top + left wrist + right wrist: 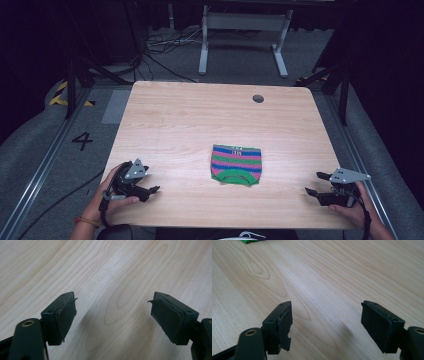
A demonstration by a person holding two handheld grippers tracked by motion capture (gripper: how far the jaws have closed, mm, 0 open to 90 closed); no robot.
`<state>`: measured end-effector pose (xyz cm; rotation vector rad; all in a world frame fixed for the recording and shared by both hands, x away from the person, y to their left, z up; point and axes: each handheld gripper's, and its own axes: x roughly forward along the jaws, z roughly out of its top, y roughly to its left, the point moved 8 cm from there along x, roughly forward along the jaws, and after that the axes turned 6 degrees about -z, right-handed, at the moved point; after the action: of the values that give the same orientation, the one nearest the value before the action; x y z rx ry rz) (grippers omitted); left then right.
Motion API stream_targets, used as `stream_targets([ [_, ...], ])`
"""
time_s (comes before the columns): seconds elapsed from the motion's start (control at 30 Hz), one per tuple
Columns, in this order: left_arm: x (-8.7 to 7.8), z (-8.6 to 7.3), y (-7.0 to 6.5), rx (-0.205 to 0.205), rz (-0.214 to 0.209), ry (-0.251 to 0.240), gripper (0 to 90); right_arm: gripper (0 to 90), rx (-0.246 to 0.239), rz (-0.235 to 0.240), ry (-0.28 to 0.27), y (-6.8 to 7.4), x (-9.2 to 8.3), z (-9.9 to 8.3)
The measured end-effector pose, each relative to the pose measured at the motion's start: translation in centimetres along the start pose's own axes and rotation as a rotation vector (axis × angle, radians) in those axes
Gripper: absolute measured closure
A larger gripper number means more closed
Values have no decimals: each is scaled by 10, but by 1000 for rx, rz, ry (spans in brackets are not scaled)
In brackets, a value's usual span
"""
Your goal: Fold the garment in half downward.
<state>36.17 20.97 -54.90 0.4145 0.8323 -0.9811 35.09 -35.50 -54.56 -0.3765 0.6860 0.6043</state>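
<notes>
Centrally, a little toward 5 o'clock of the worktop's (190,115) middle, lies a small knitted garment (236,164), flat and folded into a near-square. Stripes run across it: green, pink and blue bands, repeated. Its near edge carries a green ribbed band that curves in an arch, like a neck or leg opening. Along its far edge sits a small dark patch with pale marks, possibly a label; too small to read. A green sliver of the same garment (249,241) shows at the top edge of the right gripper view.

Writing: a black "4" (82,140) is marked on the grey floor at 9 o'clock of the worktop. Yellow-black hazard tape (61,94) lies further off at 10 o'clock.

Worktop: pale wood-grain laminate, rounded corners, smooth with a faint sheen. A round grey cable grommet (258,98) sits near the far edge, at 1 o'clock.

Left hand-held gripper (150,190) rests at 7 o'clock near the worktop's front edge, held by the left hand (107,197), a grey three-cornered plate on top. Its jaws stand wide apart with nothing between them; in the left gripper view (112,301) bare wood grain shows in the gap. Pads are black rubber, edges frayed and peeling.

Right hand-held gripper (316,183) is at 4 o'clock, in the right hand (357,210), well apart from the garment. Jaws spread wide too, empty; right gripper view (326,305) shows the left pad chipped at its lower corner.

Beyond the worktop: white metal table legs (245,37), loose black cables on grey carpet.
</notes>
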Motion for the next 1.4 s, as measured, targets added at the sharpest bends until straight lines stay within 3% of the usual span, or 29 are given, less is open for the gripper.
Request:
stream_targets([
  [0.13, -3, -7, 2, -37, 9, -21, 195, 273, 45, 5, -2, -4, -2, -8],
  [0.27, -4, -17, 3, -104, -24, -40, 190, 248, 71, 1, 0, -5, -3, -16],
  [0.37, -7, -22, 2, -139, -46, -88, 176, 209, 107, -4, -2, -6, -3, -23],
  [0.53, -10, -26, 3, -160, -31, -99, 162, 180, 122, -10, 7, -8, -6, -27],
  [0.6, -10, -27, 7, -174, 23, -90, 163, 177, 122, -11, 8, -8, -6, -27],
  [0.63, -10, -27, 7, -174, 23, -90, 163, 177, 122, -11, 8, -8, -6, -27],
  [0.67, -9, -27, 8, -173, 71, -75, 166, 177, 120, -14, 7, -8, -6, -27],
  [1.4, -6, -25, 9, -209, 106, -67, 122, 174, 124, -12, 8, -8, -6, -28],
])
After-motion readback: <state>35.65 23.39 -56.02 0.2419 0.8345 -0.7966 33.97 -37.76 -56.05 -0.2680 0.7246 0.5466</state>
